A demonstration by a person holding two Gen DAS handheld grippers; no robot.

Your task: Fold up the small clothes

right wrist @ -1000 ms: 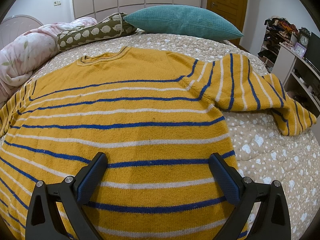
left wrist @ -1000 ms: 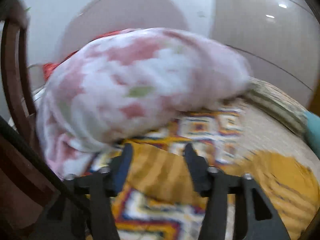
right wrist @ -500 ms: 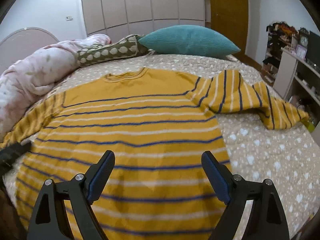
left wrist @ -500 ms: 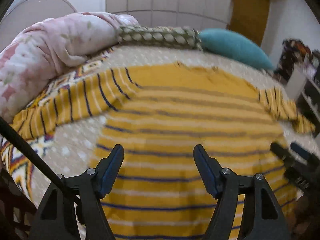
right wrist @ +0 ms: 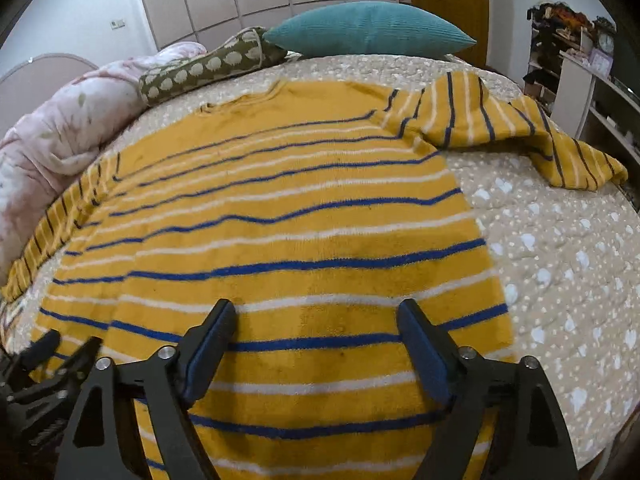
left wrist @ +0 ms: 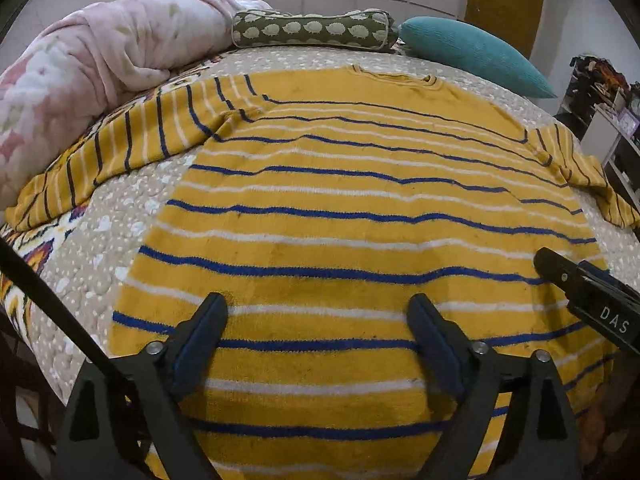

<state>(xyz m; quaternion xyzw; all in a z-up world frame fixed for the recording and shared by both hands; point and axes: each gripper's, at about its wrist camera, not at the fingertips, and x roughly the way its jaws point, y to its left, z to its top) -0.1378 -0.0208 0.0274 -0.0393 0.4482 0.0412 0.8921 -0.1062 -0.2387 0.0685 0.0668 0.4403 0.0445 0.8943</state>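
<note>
Knit cloth, quilted cloth, matt plastic.
Sweater (left wrist: pixel 360 216) is seen as fuzzy knit; bedspread (right wrist: pixel 560 240) quilted; blanket (left wrist: pixel 100 52) fleecy; left gripper (left wrist: pixel 318 320) matt black plastic.

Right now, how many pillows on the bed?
2, both at the bed's far edge beyond the sweater: the green patterned bolster and the teal pillow to its right. The pink blanket may hide more.

Sharp, evenly lit indoors; fisheye bends edges.
</note>
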